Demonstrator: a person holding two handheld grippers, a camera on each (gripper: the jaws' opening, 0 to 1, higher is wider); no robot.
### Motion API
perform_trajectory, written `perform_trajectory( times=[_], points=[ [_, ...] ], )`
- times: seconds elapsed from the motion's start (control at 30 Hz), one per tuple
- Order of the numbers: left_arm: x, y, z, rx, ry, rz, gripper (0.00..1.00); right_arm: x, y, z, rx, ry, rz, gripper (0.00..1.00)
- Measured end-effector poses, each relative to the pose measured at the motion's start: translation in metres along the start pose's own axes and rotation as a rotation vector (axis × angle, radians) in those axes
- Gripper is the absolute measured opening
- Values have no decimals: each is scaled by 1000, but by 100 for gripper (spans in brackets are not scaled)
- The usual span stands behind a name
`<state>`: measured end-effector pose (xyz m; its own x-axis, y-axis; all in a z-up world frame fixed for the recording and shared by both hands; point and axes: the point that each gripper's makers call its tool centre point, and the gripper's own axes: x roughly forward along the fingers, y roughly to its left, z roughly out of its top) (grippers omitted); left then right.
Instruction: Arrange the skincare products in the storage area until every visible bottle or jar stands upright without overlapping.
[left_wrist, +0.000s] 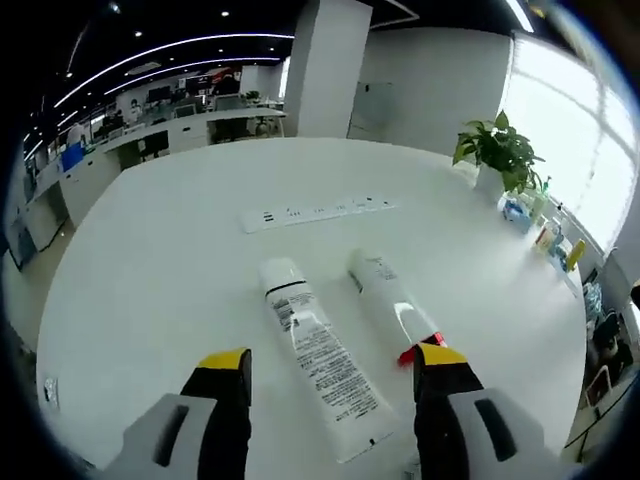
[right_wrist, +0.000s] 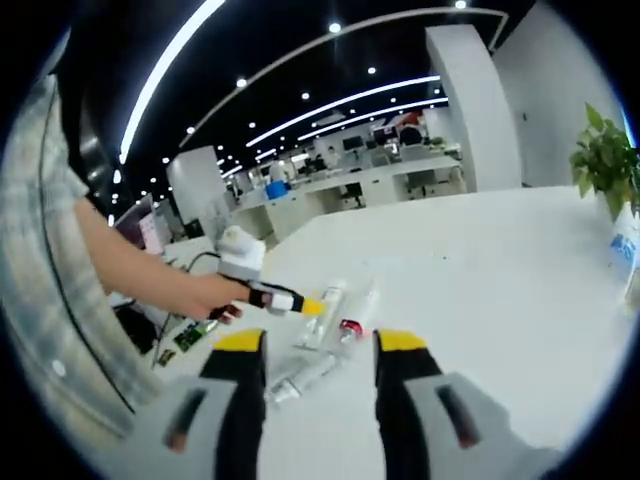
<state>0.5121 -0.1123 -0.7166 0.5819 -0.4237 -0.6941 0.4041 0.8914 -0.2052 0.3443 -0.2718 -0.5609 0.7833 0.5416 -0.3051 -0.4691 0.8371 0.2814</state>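
Two tubes lying flat on the white table (left_wrist: 150, 260), both grippers hovering with nothing in them.
Left gripper (left_wrist: 332, 372) jaws spread wide over the long white tube (left_wrist: 320, 355), whose crimped end sits between them; the second tube (left_wrist: 390, 305), red cap toward the right jaw, lies just beside it. Power strip (left_wrist: 318, 211) further in, potted plant (left_wrist: 500, 152) at the far edge. Right gripper (right_wrist: 318, 348) also wide apart; in its view the tubes are small and blurred, partly behind the jaws.
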Motion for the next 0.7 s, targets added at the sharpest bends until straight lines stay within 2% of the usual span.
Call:
perform_trajectory(
  times=[0.1, 0.2, 0.33, 0.47, 0.6, 0.7],
  points=[
    [8, 0, -6, 27, 30, 5, 68, 0, -5, 0, 8, 5, -6, 41],
    [11, 0, -9, 16, 37, 14, 67, 0, -7, -1, 9, 12, -10, 41],
    [18, 1, -14, 3, 63, 18, 59, -1, -10, -3, 13, 22, -12, 42],
    [22, 0, -18, 13, 84, 21, 58, 1, -12, -4, 21, 32, -11, 42],
    [29, 6, -19, -20, 94, 36, 58, 2, -11, -1, 36, 31, 2, 42],
    [30, 8, -21, 15, 116, 55, 58, 2, -10, -1, 6, 53, 8, 42]
  ],
)
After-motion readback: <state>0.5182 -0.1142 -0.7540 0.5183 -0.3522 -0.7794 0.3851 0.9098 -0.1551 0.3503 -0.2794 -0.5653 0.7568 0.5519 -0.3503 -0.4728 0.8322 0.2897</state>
